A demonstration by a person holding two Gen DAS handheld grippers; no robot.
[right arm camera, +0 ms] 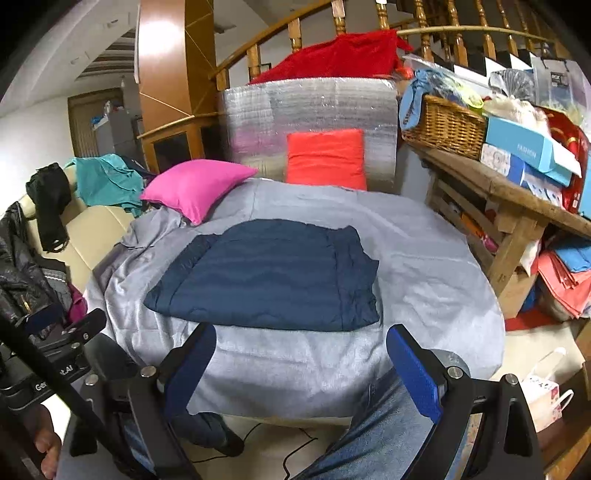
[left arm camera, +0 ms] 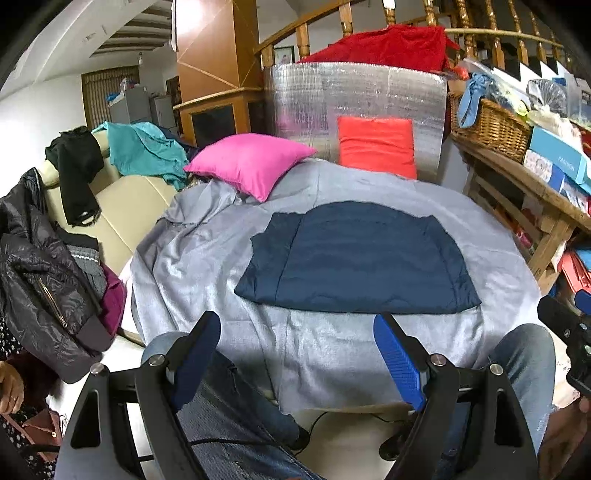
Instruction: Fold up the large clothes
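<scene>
1. Cluttered living room beyond both tongs: grey sheet (left arm camera: 332, 184) spread over a low surface, silver foil panel (left arm camera: 354, 96) propped upright at its far end, wooden banister (left arm camera: 306, 33) behind.
2. Hidden under the sheet: whatever formed the surface. Cut off at the frame edges: dark quilted coat (left arm camera: 40, 269) far left of the left gripper (left arm camera: 295, 328), cardboard boxes (right arm camera: 532, 151) far right of the right gripper (right arm camera: 301, 341). Too small to make out: print on those boxes.
3. Left gripper's blue fingers (left arm camera: 397, 360) spread wide apart, holding nothing. Right gripper's fingers (right arm camera: 413, 373) likewise wide apart and empty.
4. Navy padded garment (left arm camera: 354, 258) lay flat on the sheet, folded into a broad block, straight ahead of both tongs and just past the fingertips, touched by neither.
5. Beyond the garment: pink cushion (left arm camera: 251, 162) ahead to the left, orange-red cushion (left arm camera: 376, 146) leaning on the foil panel, red blanket (left arm camera: 384, 46) on top.
6. Ahead right: wicker basket (right arm camera: 443, 125) on a wooden bench (right arm camera: 513, 206). Ahead left: teal cloth (left arm camera: 147, 151) over a cream sofa (left arm camera: 125, 206).
7. Below the tongs: jeans-clad legs (right arm camera: 373, 424), nearer than the sheet's edge.
</scene>
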